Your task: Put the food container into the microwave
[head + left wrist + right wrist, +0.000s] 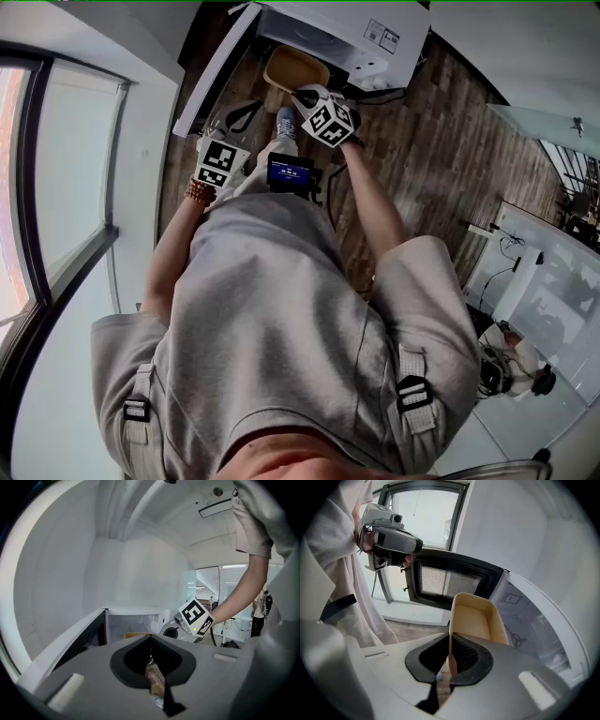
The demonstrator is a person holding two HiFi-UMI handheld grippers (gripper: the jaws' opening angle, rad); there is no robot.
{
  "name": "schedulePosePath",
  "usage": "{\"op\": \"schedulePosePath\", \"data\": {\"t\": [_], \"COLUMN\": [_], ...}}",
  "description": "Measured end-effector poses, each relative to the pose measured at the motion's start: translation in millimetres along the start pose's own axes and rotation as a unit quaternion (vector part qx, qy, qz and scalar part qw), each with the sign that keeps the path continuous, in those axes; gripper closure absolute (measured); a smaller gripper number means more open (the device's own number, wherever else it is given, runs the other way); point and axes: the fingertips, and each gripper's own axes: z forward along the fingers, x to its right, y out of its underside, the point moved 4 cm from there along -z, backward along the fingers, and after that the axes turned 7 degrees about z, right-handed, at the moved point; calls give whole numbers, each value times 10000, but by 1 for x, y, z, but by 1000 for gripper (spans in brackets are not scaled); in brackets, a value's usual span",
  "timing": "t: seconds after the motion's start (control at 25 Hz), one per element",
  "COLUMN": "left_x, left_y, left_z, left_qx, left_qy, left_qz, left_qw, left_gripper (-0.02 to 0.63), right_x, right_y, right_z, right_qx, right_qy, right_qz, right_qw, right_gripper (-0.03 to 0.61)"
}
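The right gripper [450, 644], fingers clamped on the container [474, 618], holds it before the open microwave [536, 620] at 12 o'clock, while the left gripper [151, 644] is clenched empty.

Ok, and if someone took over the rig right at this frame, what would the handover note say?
Right gripper: shut on the container wall.
Left gripper: shut, empty.
Microwave: door open; container held at its mouth, not set down.
Done: container picked up and brought over.
Left: place it inside, release.
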Motion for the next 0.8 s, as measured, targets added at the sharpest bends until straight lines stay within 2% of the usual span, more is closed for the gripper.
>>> {"op": "schedulePosePath", "data": {"t": [0.8], "left_x": [-9], "left_y": [-3], "left_z": [16], "left_qx": [-69], "left_qy": [-74], "left_qz": [-10], "left_qw": [9999], "left_gripper": [617], "right_x": [36], "right_y": [10], "right_z": [19], "right_qx": [-241], "right_qy": [118], "right_qz": [123], "right_qw": [9996], "right_gripper": [548]}}
